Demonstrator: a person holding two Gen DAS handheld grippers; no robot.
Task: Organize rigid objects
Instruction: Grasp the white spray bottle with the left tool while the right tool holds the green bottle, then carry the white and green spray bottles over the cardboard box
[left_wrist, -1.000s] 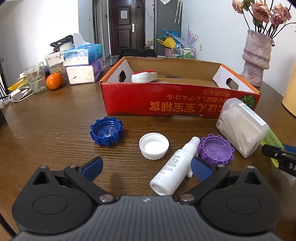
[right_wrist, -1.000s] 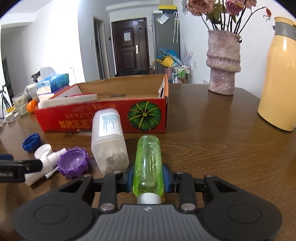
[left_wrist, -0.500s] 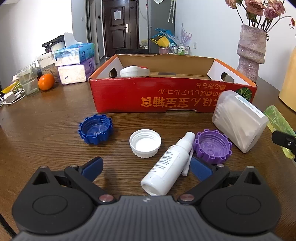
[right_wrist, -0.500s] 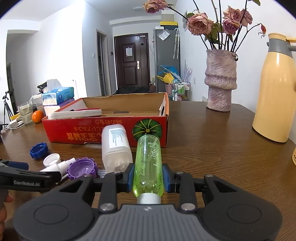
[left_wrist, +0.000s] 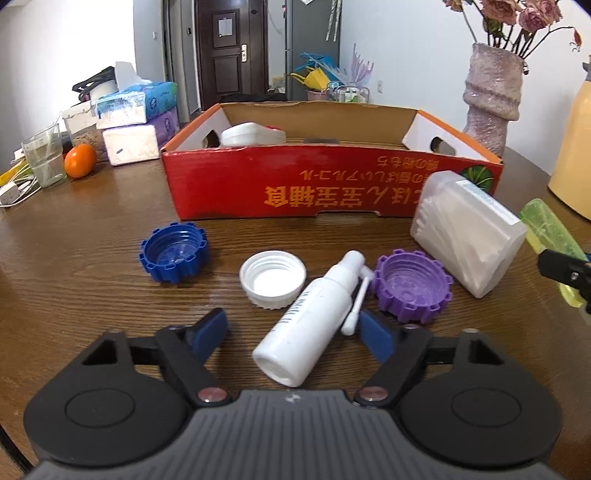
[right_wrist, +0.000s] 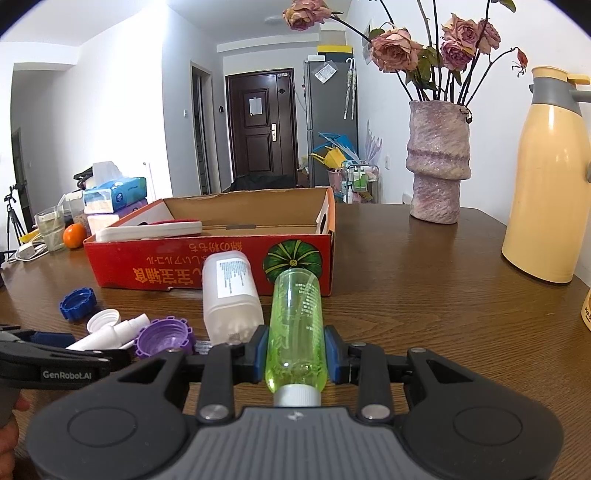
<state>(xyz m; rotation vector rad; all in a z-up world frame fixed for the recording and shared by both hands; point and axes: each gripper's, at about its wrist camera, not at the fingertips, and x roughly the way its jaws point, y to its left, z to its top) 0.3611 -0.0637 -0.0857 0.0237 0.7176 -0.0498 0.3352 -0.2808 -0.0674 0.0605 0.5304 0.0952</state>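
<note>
Left wrist: three caps (left_wrist: 272, 278), two bottles (left_wrist: 306, 325).

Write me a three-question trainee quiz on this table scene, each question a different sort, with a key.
1. True or false: the right hand-held gripper is clamped on the green bottle.
2. Multiple choice: which cap lies nearest the white spray bottle? A) the blue cap B) the purple cap C) neither; both lie inside the red box
3. Fill in: the pads of the left hand-held gripper sit on either side of the ____ without pressing on it.

Key: 1 true; 2 B; 3 white spray bottle.
</note>
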